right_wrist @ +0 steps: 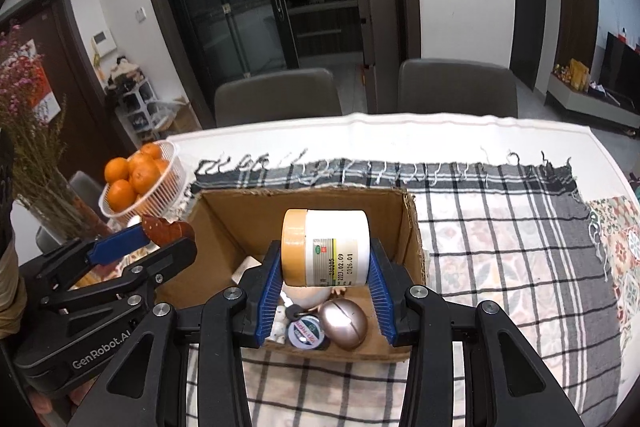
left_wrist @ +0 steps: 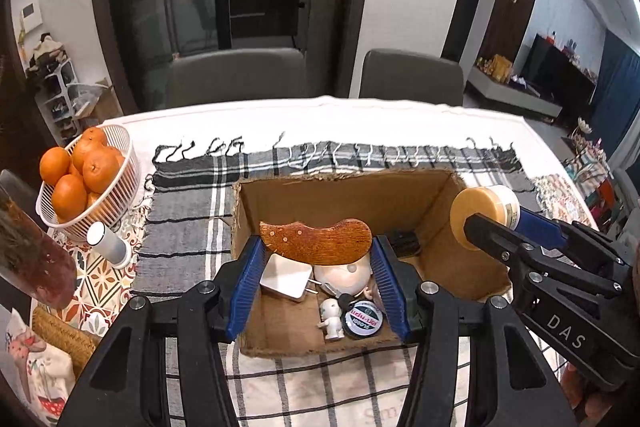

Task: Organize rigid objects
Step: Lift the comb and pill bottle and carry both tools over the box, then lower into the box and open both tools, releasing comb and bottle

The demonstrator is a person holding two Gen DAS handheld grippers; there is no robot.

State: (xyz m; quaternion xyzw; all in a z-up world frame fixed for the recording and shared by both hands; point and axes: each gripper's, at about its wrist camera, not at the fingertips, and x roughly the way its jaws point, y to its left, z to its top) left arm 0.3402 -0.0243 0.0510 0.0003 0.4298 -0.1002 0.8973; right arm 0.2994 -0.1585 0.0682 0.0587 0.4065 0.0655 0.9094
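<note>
Black gripper arms fill the bottom of both wrist views. Left gripper (left_wrist: 316,247), centre of its frame: blue pads clamp a wooden, curved, cat-shaped piece (left_wrist: 316,241) by its two ends, held above the open cardboard box (left_wrist: 352,195). Right gripper (right_wrist: 325,259), centre of its frame: pads press on a white jar (right_wrist: 326,247) with a tan lid, lying sideways, lid to the left, also above the box.

Box sits mid-frame on a grey plaid cloth (left_wrist: 188,227). Inside, toward the lower edge: white charger (left_wrist: 286,277), small white figurine (left_wrist: 332,319), round tin (left_wrist: 364,319), metallic egg-shaped object (right_wrist: 345,323).

Left of frame: white basket (left_wrist: 116,195) of oranges (left_wrist: 80,167). Upper frame: two grey chairs (left_wrist: 412,75) behind the table.
</note>
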